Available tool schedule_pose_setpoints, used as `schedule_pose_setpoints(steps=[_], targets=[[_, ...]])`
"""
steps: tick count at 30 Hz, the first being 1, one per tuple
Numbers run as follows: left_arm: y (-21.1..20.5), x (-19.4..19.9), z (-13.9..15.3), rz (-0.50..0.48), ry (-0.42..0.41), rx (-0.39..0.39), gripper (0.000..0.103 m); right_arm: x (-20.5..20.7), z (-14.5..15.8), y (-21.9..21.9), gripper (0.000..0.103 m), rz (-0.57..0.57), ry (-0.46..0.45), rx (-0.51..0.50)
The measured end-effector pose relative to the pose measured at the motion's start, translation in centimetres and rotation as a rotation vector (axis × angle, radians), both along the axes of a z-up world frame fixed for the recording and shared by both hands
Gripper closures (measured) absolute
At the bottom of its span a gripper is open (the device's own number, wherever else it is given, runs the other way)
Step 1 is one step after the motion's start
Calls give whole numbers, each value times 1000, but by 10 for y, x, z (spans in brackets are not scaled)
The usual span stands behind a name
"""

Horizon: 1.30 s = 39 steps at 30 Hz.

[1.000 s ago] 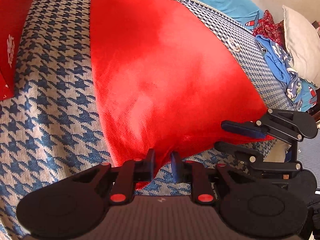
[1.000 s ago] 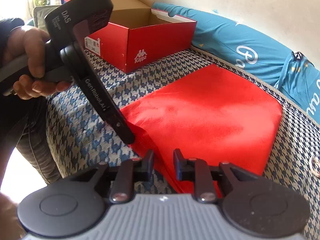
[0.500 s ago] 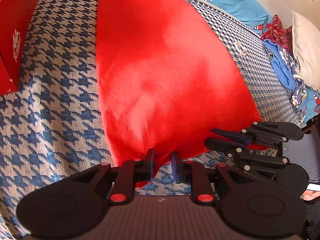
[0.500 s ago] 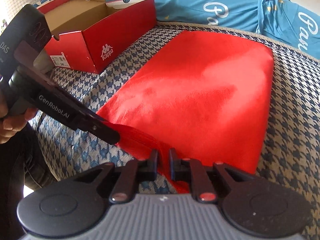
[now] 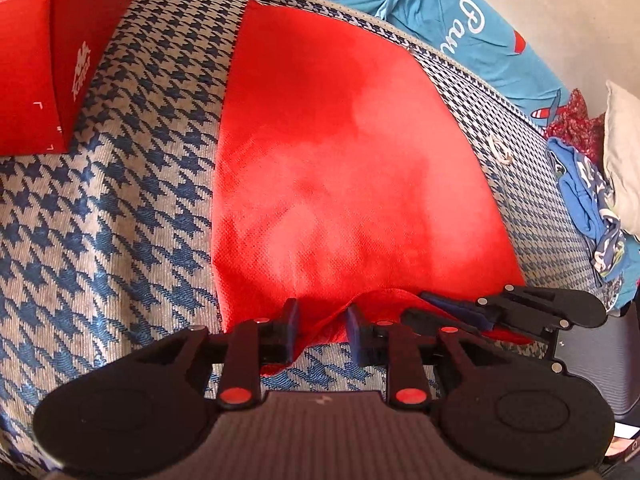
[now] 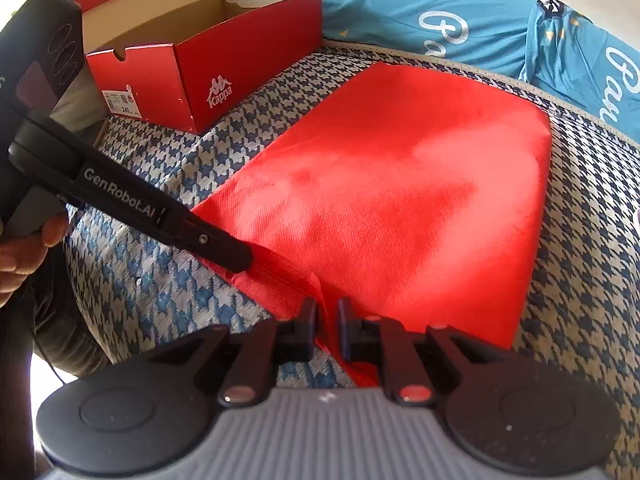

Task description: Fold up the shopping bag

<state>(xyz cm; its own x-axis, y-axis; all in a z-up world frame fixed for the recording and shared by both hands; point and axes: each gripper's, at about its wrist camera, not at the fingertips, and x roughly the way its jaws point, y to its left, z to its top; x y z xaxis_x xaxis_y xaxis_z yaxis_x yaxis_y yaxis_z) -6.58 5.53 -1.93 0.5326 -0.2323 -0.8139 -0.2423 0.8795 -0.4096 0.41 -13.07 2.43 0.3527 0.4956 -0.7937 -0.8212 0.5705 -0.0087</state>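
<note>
A red shopping bag [image 5: 352, 160] lies flat on a blue-and-white houndstooth bed cover [image 5: 100, 220]; its far end reaches the bed's back edge. My left gripper [image 5: 322, 320] sits at the bag's near left corner, with its fingers close together and red fabric caught between them. In the right wrist view its tip [image 6: 240, 258] pinches that corner. My right gripper [image 6: 327, 320] is shut on the bag's [image 6: 400, 200] near edge, a little right of the left one. The edge stands up as a ridge between the two grippers. From the left wrist view the right gripper [image 5: 432, 312] comes in sideways.
An open red shoebox [image 6: 200, 60] stands on the bed left of the bag, seen also as a red box [image 5: 36, 72]. Blue printed cloth [image 6: 400, 12] runs along the back. A clothes pile [image 5: 588, 200] and pillow [image 5: 624, 160] lie at the right. A hand [image 6: 24, 248] holds the left gripper.
My right gripper moved in to the bag's near edge and shut on it. The edge lifted into a ridge. The left gripper stayed at its corner.
</note>
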Motion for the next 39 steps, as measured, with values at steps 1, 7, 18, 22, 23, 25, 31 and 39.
schedule_pose_setpoints(steps=[1, 7, 18, 22, 23, 25, 31, 39], targets=[[-3, 1, 0, 5, 3, 16, 79, -1, 1, -1, 92, 2, -8, 4], [-19, 7, -2, 29, 12, 101, 78, -7, 10, -4, 85, 17, -56, 26], [-21, 15, -4, 24, 26, 104, 78, -26, 33, -16, 85, 109, -140, 132], [-21, 18, -5, 21, 31, 101, 78, -38, 24, -3, 86, 201, -140, 96], [-15, 12, -2, 18, 31, 100, 78, -37, 22, -2, 86, 194, -136, 93], [-12, 13, -2, 14, 31, 94, 78, -34, 17, 1, 86, 182, -128, 86], [-3, 11, -1, 0, 24, 74, 78, -25, 4, 10, 87, 145, -105, 66], [14, -1, 0, -41, -23, 37, 78, -13, -11, 19, 88, 95, -66, 51]])
